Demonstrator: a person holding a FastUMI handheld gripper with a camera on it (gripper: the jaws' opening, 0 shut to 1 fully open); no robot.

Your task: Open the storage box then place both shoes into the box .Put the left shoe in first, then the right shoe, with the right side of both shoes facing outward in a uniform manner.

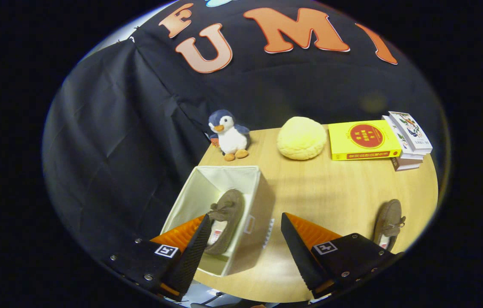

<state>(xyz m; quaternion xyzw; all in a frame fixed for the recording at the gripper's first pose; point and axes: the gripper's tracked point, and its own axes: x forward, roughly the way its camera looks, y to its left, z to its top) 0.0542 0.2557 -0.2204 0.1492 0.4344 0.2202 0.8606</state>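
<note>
Tool (243, 239) spread wide, gripping nothing. Open storage box (241, 182) just ahead, its near wall between the fingers; one brown shoe (226, 216) inside. Second shoe (389, 222) on the table (331, 188), right of the right finger. Beyond: one penguin plush (229, 134), one yellow cushion (301, 137), yellow book (363, 139) with unreadable writing, book stack (408, 141).

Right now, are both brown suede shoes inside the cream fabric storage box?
No: one brown suede shoe lies in the cream fabric box; the other rests on the wooden table, gripper open.

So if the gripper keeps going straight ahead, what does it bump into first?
Probably the storage box: its near side wall sits just ahead between the open fingers of the gripper. One brown shoe lies inside. Depth is hard to judge, though.
</note>
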